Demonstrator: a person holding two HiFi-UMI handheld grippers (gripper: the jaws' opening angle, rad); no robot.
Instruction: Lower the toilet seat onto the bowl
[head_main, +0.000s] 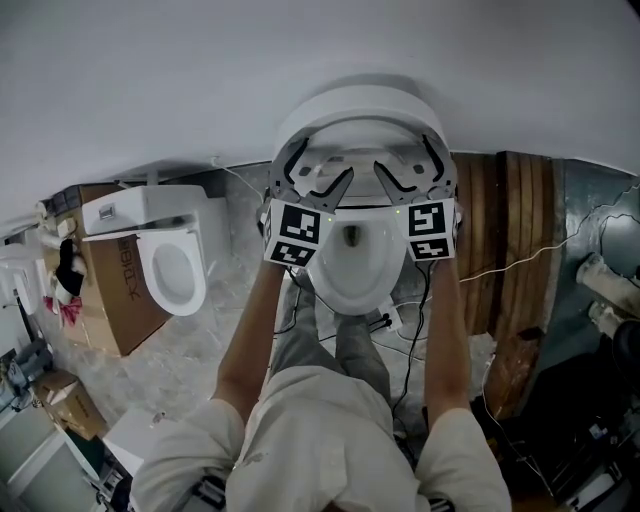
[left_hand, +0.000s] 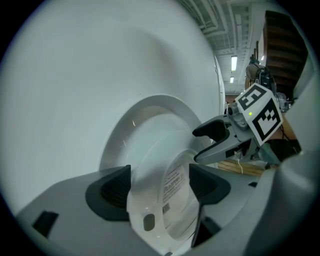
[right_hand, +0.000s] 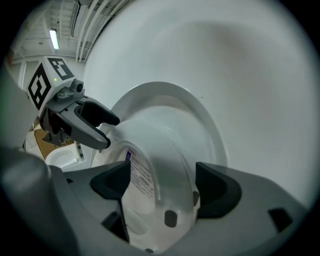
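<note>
The toilet seat (head_main: 362, 128) stood raised, upper centre of the frame, tipped back against the lid (head_main: 350, 98) above the open bowl (head_main: 350, 275). And both tools were on it. The left gripper (head_main: 322, 165) had its fingers spread wide, the seat's rim sitting between them; in its own view the white ring (left_hand: 150, 175) filled the gap from one dark pad to the other, a printed label (left_hand: 175, 184) facing the right-hand pad. Whether the pads actually pressed the rim, I could not tell.

The right gripper (head_main: 402, 158) mirrored it on the other side of the ring, fingers just as far apart, the seat (right_hand: 162, 165) between them and the lid (right_hand: 165, 100) curving up behind.

Further out, a second toilet (head_main: 170, 262) sat at left beside a cardboard box (head_main: 105, 300). Dark wooden planks (head_main: 500, 230) leaned at right, and cables trailed across the floor near the person's legs.
</note>
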